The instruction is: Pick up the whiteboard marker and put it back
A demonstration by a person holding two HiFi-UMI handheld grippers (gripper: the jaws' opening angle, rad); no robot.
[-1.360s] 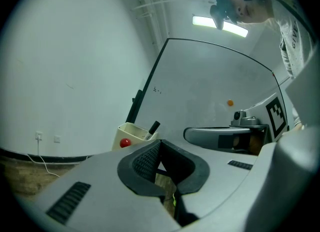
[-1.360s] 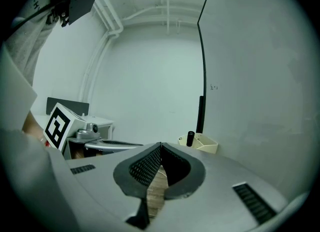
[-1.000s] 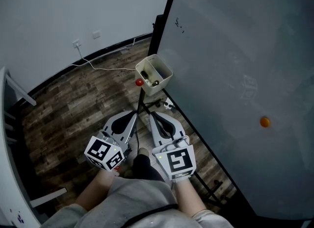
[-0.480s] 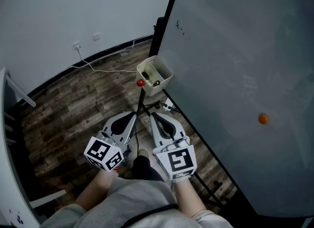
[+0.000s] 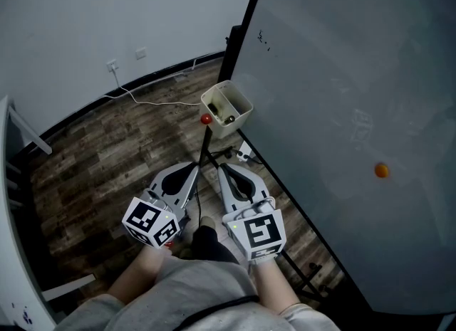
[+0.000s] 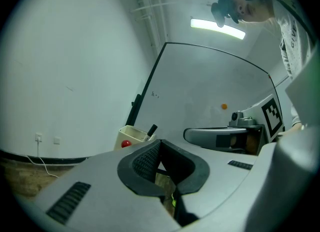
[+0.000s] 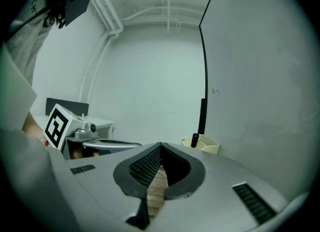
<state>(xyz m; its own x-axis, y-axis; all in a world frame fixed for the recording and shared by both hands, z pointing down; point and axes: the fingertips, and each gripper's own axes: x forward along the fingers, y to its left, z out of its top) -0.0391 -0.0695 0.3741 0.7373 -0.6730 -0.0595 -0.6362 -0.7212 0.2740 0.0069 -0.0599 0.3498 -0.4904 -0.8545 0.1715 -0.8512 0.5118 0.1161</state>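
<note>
A white cable [image 5: 153, 100] trails over the brown wood-plank floor [image 5: 107, 159] at the far left. Lower down, the left gripper [image 5: 194, 171] is held low in front of the person with its dark ribbed jaws shut tip to tip; only floor shows through the hollow behind the tips, so it carries nothing.

Ahead of both tools, a cream plastic holder box [image 5: 239, 117] hangs at the whiteboard's dark frame, a small red ball [image 5: 205, 118] at its left side. The black whiteboard marker [image 6: 151, 129] stands in this box, its end poking above the rim.

Just beside the left tool, the right gripper [image 5: 223, 171] points the same way, its jaws likewise closed on nothing. At the right rises the large grey-white whiteboard [image 5: 342, 73], a small orange magnet [image 5: 382, 171] stuck to it.

With the marker in its holder and both tools empty and well short of it, either no pick-up has begun or the return is finished; these views cannot settle which.
</note>
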